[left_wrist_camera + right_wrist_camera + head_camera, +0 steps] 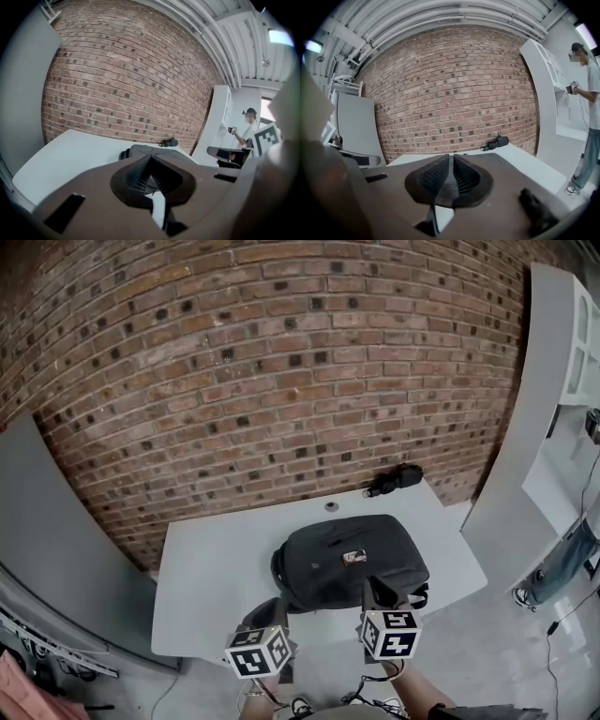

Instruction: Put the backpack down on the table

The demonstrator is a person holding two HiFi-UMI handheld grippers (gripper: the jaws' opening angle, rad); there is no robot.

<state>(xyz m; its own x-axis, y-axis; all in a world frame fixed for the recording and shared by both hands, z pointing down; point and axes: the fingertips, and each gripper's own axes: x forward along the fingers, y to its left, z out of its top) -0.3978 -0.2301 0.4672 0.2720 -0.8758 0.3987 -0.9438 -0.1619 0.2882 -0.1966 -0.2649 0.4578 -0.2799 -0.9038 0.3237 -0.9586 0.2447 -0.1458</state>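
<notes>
The backpack [349, 563] lies flat on the white table [202, 601], a little toward three o'clock of the tabletop's middle, its front panel facing up and its straps tucked along the near edge. Nothing holds it. Judged from this, the task looks done: the bag rests fully on the table and all that is left is to draw the hands clear.

At six o'clock of the bag the right gripper [380, 585] hangs over its near edge. In the right gripper view its jaws stand all but together, only a thin slit between the ribbed pads [436, 176], and nothing is caught in them. At seven o'clock of the bag, over the table's near edge, is the left gripper [270, 606]. In the left gripper view its jaws meet at the tip and are likewise empty. Both grippers point away from the person toward the wall, tipped slightly down, side by side and apart from each other.

At one o'clock of the bag, on the table's far corner, lies a small dark bundle [396, 479]. At twelve o'clock sits a small round thing [331, 506], too small to name. A brick wall [281, 381] rises behind the table. In the right gripper view a person [590, 93] stands at three o'clock beside a white shelf [548, 70].
</notes>
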